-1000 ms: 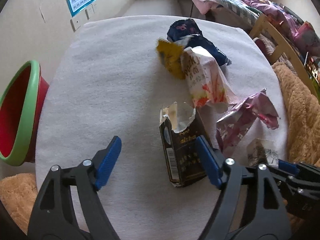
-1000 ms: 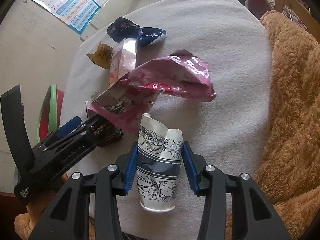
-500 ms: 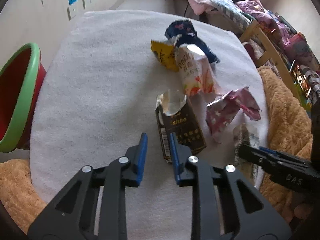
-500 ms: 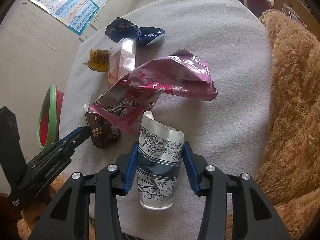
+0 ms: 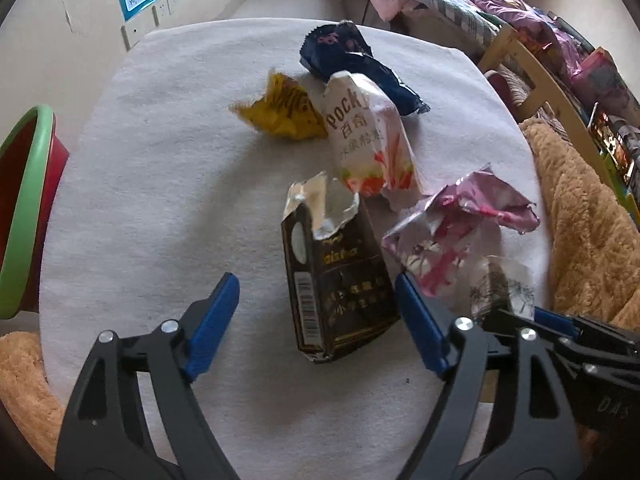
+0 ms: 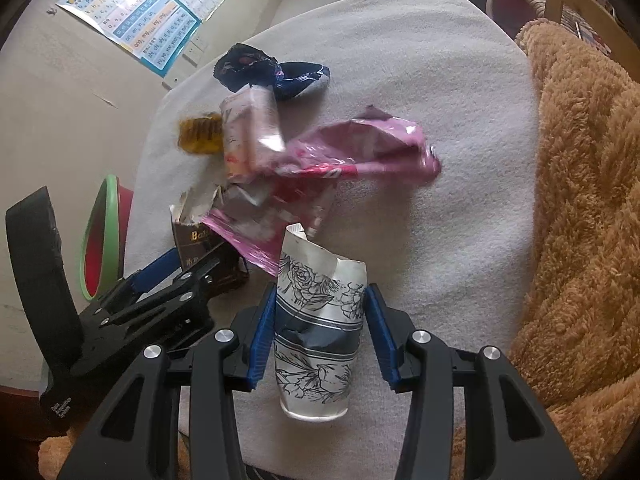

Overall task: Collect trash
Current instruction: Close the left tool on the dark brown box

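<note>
White fleecy cloth (image 5: 160, 184) is spread over a round table, with a tan fuzzy blanket (image 6: 580, 200) at the right edge and a red bin with green rim (image 5: 24, 216) hung off the left side. Trash is scattered mid-table: a dark torn carton (image 5: 336, 280) lying near centre, a Pocky box (image 5: 368, 140) just beyond it, a yellow wrapper (image 5: 280, 112) to its left, a navy wrapper (image 5: 352, 60) farthest away, and a crumpled pink wrapper (image 5: 452, 224) to the right of the carton. The left gripper (image 5: 316, 320) is spread wide, its blue pads on either side of the dark carton, not pressed against it as far as can be seen. The right gripper (image 6: 320, 332) is clamped on a crushed floral paper cup (image 6: 316, 332), pads pressed to both sides, cup base toward the camera. The cup sits near the table's near-right edge, just beside the pink wrapper. A wall poster (image 6: 140, 28) is seen far left.
</note>
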### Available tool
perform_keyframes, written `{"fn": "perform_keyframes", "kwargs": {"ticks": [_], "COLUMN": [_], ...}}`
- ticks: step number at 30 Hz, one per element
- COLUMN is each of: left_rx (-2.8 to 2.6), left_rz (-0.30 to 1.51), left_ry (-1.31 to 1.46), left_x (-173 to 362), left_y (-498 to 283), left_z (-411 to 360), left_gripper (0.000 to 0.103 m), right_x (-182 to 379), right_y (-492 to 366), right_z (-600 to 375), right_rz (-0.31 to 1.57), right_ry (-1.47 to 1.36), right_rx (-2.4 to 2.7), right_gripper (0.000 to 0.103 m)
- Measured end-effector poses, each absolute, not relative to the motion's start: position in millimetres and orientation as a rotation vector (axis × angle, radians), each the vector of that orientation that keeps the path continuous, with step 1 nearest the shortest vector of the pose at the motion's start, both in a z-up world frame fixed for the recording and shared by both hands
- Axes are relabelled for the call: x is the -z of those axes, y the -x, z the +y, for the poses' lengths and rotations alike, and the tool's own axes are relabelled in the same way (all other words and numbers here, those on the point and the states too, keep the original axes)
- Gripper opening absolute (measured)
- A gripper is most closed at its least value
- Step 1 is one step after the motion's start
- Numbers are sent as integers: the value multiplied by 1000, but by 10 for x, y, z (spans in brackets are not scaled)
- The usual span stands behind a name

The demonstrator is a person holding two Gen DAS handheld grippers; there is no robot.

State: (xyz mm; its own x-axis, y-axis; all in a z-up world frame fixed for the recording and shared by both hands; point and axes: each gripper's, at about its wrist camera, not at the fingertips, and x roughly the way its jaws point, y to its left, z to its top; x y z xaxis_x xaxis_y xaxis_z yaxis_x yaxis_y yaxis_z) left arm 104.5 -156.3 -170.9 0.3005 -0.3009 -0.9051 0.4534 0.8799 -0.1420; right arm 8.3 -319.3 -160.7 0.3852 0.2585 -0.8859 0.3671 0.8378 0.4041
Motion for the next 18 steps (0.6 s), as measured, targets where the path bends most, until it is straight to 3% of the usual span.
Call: {"fn": "perform_keyframes", "kwargs": {"ticks": [2, 6, 14, 18], "left_rx": [517, 514, 465, 430], "left_rz": [1156, 1171, 1108, 1123], "left_ry": [-148, -121, 53, 12], "left_x": [1673, 1649, 1505, 1552], "left_y": [-1024, -1051, -1091, -1115], "left_z": [-1538, -1474, -1230, -1252], "left_gripper": [61, 59, 81, 82], "right_x": [1604, 1603, 1605, 1618], "right_y": [-76, -71, -78, -93], "right_z": [-3200, -3192, -3183, -3154], "right_rz": [1192, 1195, 1203, 1212], "right_ry": [-614, -609, -604, -607], "right_rx": [74, 70, 67, 55], "right_gripper": [43, 43, 43, 43]}}
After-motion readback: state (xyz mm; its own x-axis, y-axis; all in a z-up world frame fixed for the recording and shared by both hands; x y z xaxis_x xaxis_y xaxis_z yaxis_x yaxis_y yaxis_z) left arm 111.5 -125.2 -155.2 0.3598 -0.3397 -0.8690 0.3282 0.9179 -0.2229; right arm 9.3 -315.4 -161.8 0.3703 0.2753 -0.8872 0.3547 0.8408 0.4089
